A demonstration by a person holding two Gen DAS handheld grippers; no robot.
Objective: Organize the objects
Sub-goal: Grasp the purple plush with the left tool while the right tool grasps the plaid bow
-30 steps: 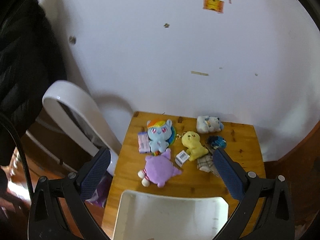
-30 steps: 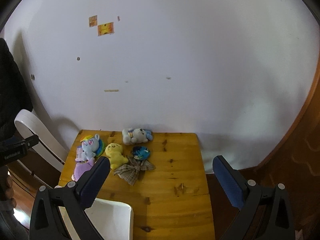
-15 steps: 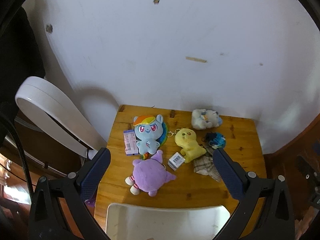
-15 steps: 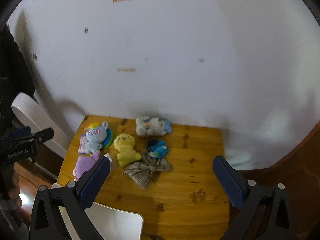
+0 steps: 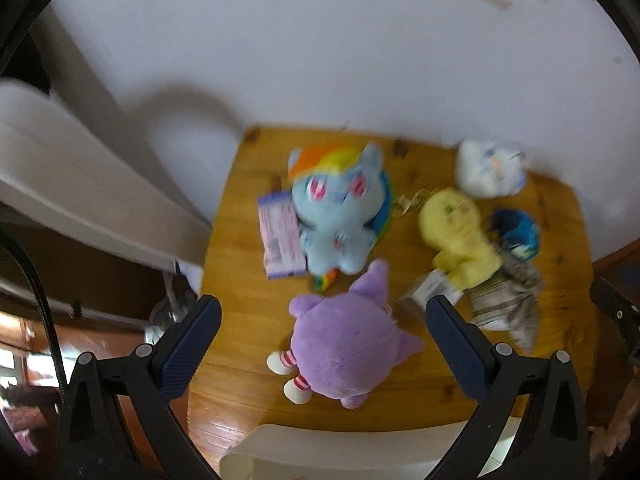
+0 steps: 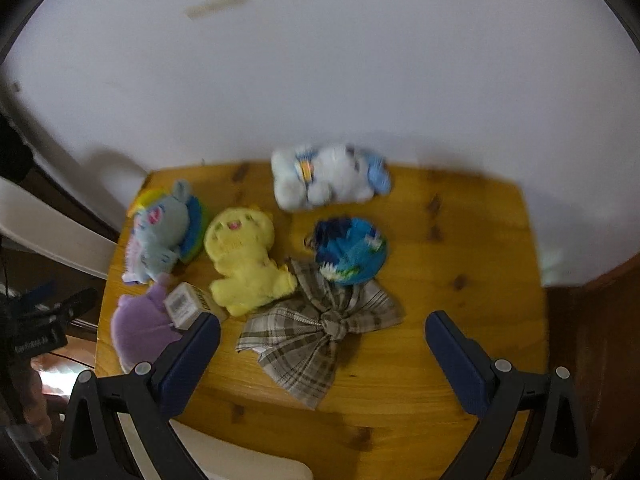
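Overhead, the left claw [image 5: 320, 340] hung spread wide and empty, the purple plush [image 5: 348, 352] lying between its fingers on the wooden table [image 5: 244, 288]. Likewise released, the right claw [image 6: 322, 344] framed the plaid bow [image 6: 320, 332], with the yellow plush [image 6: 244, 256] just ahead-left.

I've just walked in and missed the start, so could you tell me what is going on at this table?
A person holds two grippers over a small wooden table strewn with soft toys. The left gripper, open and empty, hangs over the purple plush. The right gripper, also open, is above the plaid bow. Nothing is grasped, and the white bin at the near edge holds nothing visible.
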